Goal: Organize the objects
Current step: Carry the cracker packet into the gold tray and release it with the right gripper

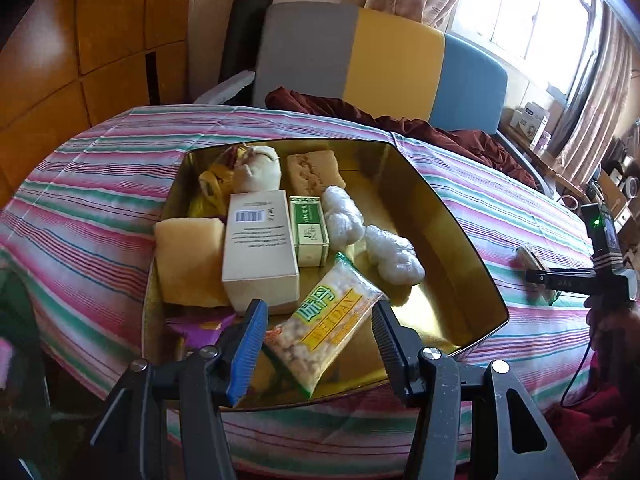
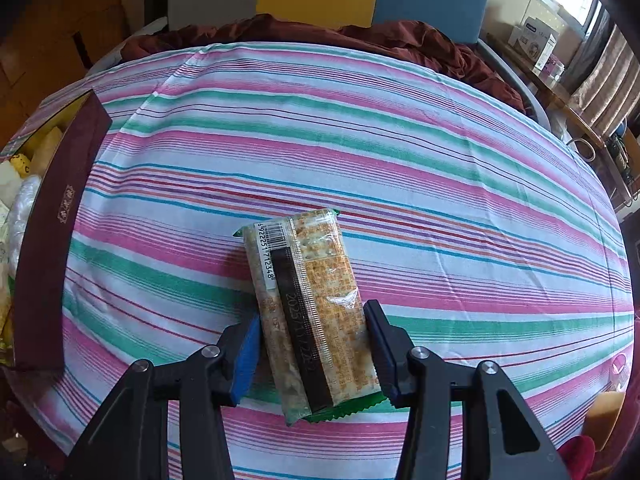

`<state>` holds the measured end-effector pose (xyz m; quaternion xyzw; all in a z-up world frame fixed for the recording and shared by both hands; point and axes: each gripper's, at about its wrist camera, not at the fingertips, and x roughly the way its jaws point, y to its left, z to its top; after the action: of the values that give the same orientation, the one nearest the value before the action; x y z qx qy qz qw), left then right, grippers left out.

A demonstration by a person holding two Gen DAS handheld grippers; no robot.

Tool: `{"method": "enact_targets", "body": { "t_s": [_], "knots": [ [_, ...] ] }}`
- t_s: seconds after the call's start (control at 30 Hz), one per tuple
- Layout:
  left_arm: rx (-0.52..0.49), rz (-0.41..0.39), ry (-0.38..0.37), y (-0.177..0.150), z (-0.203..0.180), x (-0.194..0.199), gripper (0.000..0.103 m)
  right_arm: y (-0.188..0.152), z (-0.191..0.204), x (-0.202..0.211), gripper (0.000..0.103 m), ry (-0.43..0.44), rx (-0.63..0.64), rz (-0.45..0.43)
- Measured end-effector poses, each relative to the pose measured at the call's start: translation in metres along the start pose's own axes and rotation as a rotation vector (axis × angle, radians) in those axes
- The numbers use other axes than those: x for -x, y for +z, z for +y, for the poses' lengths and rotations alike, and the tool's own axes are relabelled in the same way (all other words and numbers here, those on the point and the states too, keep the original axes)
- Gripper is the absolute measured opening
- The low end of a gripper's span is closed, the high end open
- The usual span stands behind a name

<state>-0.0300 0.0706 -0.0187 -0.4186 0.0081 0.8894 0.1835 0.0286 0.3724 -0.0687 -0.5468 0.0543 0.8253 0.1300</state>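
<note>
Cracker packet (image 2: 310, 304) lies flat on the striped cloth of the bench (image 2: 400, 152), its near half between the fingers of the right gripper (image 2: 312, 344). Long axis runs away from the gripper, roughly in line with the fingers, so the jaws bracket the short width. Blue pad on one side, black on the other, both just beside the wrapper edges; cannot tell whether they press it yet. Packet looks to rest on the cloth, not lifted.

Box (image 2: 52, 220), maroon-walled with a gold interior, sits well to the left of the packet. Right arm is the nearer one to the packet, by far.

Left gripper (image 1: 320, 332) hovers over the near edge of the box, jaws wide, holding nothing. A puffed-snack bag (image 1: 324, 324) lies slantwise in the box beneath it. Also inside: white carton (image 1: 260, 252), green carton (image 1: 310, 230), yellow sponge-like blocks and white wrapped lumps.

Judgement: the coming move is a leftward carry into the box; free floor shows along the right inside wall.
</note>
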Motion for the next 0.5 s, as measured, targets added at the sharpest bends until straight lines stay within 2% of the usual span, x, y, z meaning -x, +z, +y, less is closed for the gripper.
{"method": "enact_targets", "body": {
  "t_s": [0.2, 0.5],
  "knots": [
    [0.002, -0.019, 0.020, -0.003, 0.004, 0.007, 0.056, 0.014, 0.034, 0.027, 0.049, 0.081, 0.030, -0.055],
    [0.010, -0.027, 0.030, -0.006, 0.010, 0.010, 0.057, 0.043, 0.128, 0.074, 0.049, 0.247, 0.175, -0.146]
  ]
}}
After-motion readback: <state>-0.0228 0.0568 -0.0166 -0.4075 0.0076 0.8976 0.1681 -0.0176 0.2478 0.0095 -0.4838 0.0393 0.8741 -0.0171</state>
